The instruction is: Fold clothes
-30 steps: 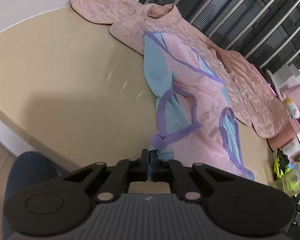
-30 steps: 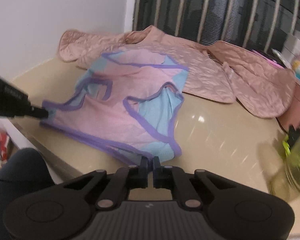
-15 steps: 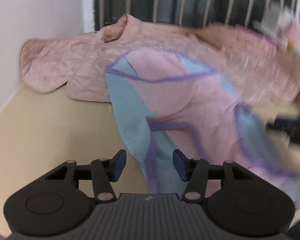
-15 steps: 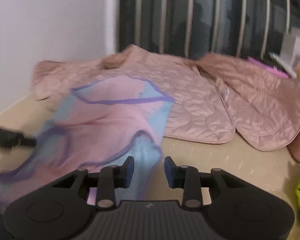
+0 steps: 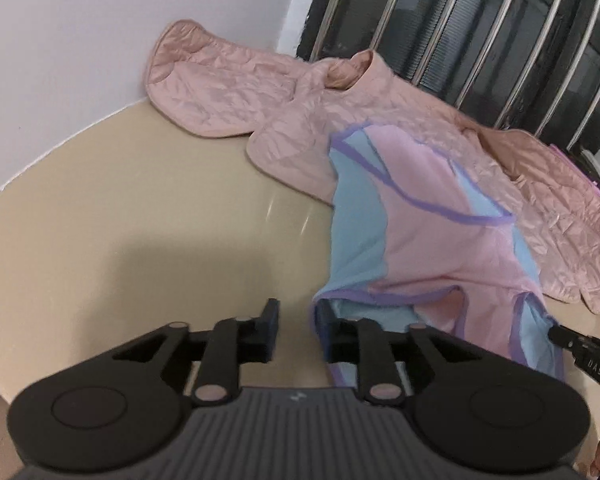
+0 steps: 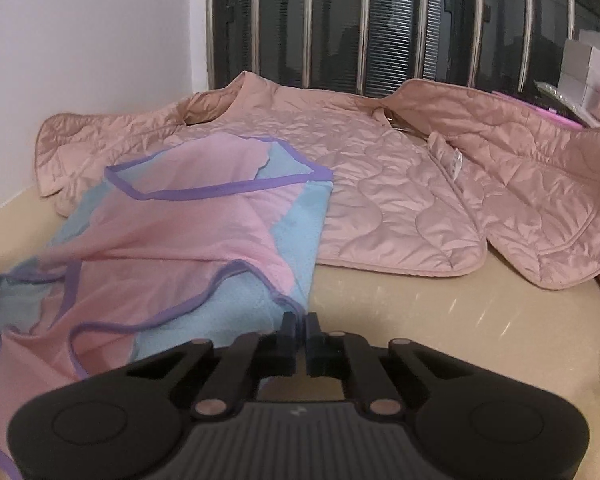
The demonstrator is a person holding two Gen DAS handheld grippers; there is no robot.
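A pink and light-blue top with purple trim (image 5: 432,240) lies on the beige table (image 5: 120,216), its far edge resting on a quilted pink jacket (image 5: 260,92). My left gripper (image 5: 298,330) is open at the top's near left corner, the purple hem touching its right finger. My right gripper (image 6: 300,330) is shut on the top's (image 6: 204,232) near right corner. The right gripper's tip also shows in the left wrist view (image 5: 580,348), at the top's right edge.
The quilted jacket (image 6: 440,168) spreads along the back of the table below a barred window (image 6: 380,24). A white wall (image 5: 100,40) stands at the left. White boxes and pink items (image 6: 588,68) sit at the far right.
Both grippers let go of the top's corners and opened half a second ago. The right one has since shut on the near right corner. The left stays open, now left of the top.
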